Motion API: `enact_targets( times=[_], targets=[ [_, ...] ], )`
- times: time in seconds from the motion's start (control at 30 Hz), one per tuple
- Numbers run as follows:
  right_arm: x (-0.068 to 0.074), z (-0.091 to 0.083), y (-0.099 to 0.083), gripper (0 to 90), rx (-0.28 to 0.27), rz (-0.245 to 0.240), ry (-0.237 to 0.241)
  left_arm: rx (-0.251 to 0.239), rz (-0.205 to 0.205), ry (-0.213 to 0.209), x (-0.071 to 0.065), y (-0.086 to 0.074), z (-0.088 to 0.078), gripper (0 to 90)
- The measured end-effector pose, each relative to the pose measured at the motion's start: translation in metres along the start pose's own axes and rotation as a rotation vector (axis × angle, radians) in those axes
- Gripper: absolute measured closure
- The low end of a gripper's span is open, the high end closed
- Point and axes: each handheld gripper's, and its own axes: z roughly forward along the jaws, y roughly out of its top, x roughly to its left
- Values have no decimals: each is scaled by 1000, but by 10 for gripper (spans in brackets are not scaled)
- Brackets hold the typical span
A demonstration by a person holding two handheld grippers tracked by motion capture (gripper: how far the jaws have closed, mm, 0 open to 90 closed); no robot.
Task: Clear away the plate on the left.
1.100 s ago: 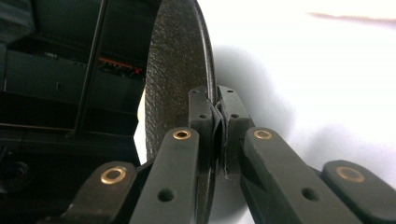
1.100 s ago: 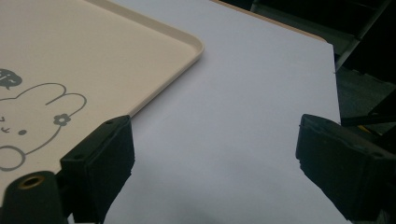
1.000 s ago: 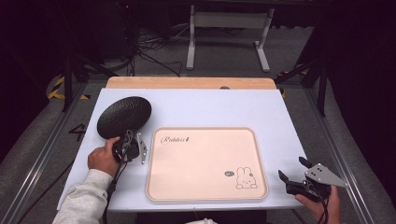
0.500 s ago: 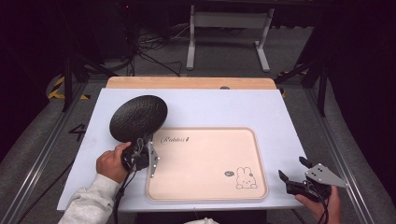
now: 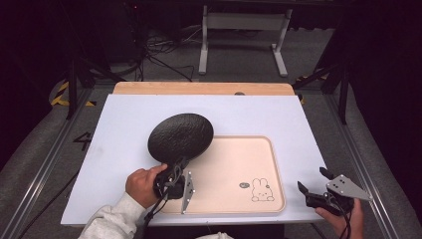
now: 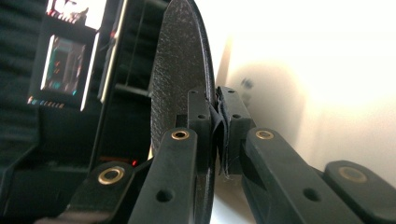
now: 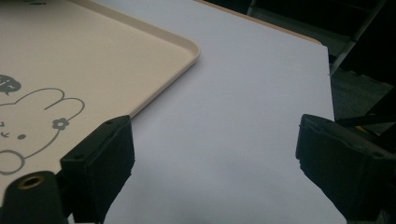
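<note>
Left tool (image 6: 219, 135) clamps plate (image 6: 180, 70) rim edge-on.

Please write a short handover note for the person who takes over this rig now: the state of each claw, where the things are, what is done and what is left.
Left claw: shut on the rim of the black plate, held lifted and tilted over the left part of the beige tray.
Right claw: open, nothing between its jaws, hanging by the table's right front corner, beside the tray.
Done: the plate is gripped and brought above the tray.
Left: probably lower the plate flat onto the tray, then open the left claw.
</note>
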Motion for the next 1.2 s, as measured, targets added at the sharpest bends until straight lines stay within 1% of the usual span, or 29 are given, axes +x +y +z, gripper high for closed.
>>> enact_targets(
  times=[0.03, 0.13, 0.33, 0.4, 0.47, 0.5, 0.57, 0.6, 0.63, 0.67, 0.7, 0.73, 0.77, 0.8, 0.83, 0.87, 0.9, 0.93, 0.97, 1.0, 1.03, 1.07, 1.1, 1.13, 1.2],
  targets=[
    [0, 0, 0, 121, 0, 1, 1, -8, -1, -7, -1, 3, -1, 855],
    [0, -1, 0, 121, -1, 0, 1, -27, 27, -14, -5, 11, -3, 856],
    [0, -1, 0, 122, 0, 1, 0, -71, 48, -32, -12, 26, -7, 857],
    [0, -1, 0, 122, -2, 1, -1, -87, 45, -45, -14, 31, -8, 856],
    [0, -2, 0, 122, -4, 3, -2, -100, 52, -54, -16, 35, -9, 854],
    [0, -2, 0, 122, -4, 4, -1, -110, 46, -62, -16, 37, -10, 855],
    [0, -2, 0, 122, -3, 1, -3, -132, 51, -71, -20, 43, -12, 854],
    [0, -2, -1, 123, -3, 3, -3, -139, 62, -80, -21, 46, -13, 855],
    [0, -3, -1, 123, -2, 3, -4, -154, 56, -81, -22, 47, -13, 855],
    [0, -3, -1, 123, -3, 4, -5, -158, 68, -86, -23, 49, -14, 855],
    [0, -3, -1, 123, -3, 4, -5, -158, 68, -86, -23, 49, -14, 854],
    [0, -3, -1, 123, -5, 4, -5, -180, 46, -98, -25, 52, -14, 854],
    [0, -3, -1, 123, -5, 5, -5, -186, 52, -102, -26, 54, -15, 854],
    [0, -4, -1, 124, -4, 4, -5, -183, 72, -108, -27, 56, -15, 854],
    [0, -4, -1, 123, -3, 4, -5, -187, 79, -111, -29, 58, -15, 853],
    [0, -4, -1, 124, -2, 5, -6, -195, 77, -119, -31, 59, -14, 851],
    [0, -4, -1, 124, -2, 5, -7, -192, 97, -127, -32, 61, -13, 851],
    [0, -4, -1, 124, -2, 4, -8, -195, 100, -125, -34, 62, -13, 847],
    [0, -4, -2, 124, -2, 4, -8, -200, 87, -143, -35, 62, -11, 841],
    [0, -5, -2, 124, -1, 4, -8, -204, 85, -152, -35, 62, -9, 842],
    [0, -5, -2, 124, -2, 3, -9, -204, 96, -152, -36, 61, -8, 837],
    [0, -5, -2, 124, -2, 4, -10, -220, 101, -164, -37, 60, -7, 829],
    [0, -5, -2, 124, -2, 5, -10, -238, 91, -174, -37, 59, -5, 825],
    [0, -5, -2, 124, -2, 6, -8, -234, 83, -178, -37, 59, -4, 830],
    [0, -5, -2, 124, -1, 7, -6, -235, 89, -180, -38, 58, -1, 834]
  ],
)
